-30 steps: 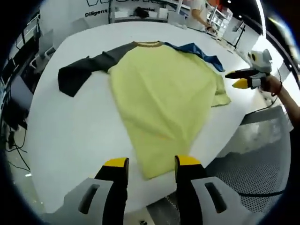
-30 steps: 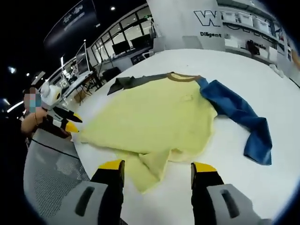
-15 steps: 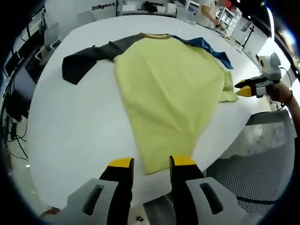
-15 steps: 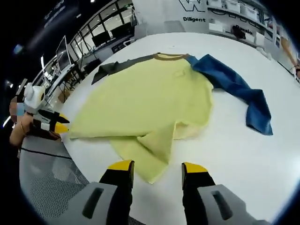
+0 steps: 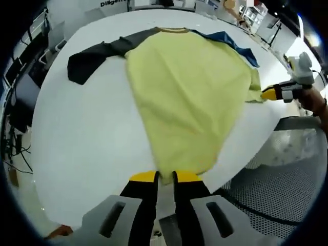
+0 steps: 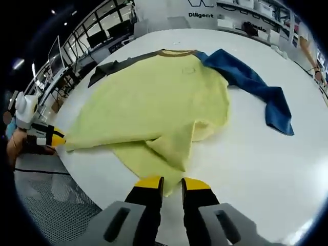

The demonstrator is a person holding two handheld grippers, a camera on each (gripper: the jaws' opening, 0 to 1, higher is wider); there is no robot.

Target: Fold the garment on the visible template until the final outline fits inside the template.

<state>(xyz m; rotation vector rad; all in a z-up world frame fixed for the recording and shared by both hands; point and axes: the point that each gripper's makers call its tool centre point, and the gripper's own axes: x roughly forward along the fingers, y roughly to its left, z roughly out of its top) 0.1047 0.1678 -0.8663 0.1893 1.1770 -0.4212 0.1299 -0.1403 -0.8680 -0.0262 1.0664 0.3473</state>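
Note:
A yellow long-sleeved shirt [image 5: 184, 97] lies flat on the white table [image 5: 87, 148], with one dark grey sleeve [image 5: 89, 59] and one blue sleeve [image 5: 230, 43] spread out. My left gripper [image 5: 164, 178] is shut on the near hem corner. At the right, my right gripper [image 5: 266, 94] touches the other hem corner. In the right gripper view the shirt [image 6: 154, 102] has a folded flap near me, and my right gripper [image 6: 172, 182] is shut on its tip. The left gripper [image 6: 59, 139] pinches the far left corner. The grey sleeve [image 6: 110, 69] and blue sleeve [image 6: 256, 89] lie beyond.
The table's rounded edge runs close under both grippers. Beyond it is perforated grey metal [image 5: 277, 195] [image 6: 51, 205]. A person's hand [image 5: 313, 100] holds the right gripper. Desks and shelves stand behind the table.
Both grippers moved in onto the hem and their jaws went from wide open to shut, each on a corner of the yellow shirt. The shirt itself lies as before.

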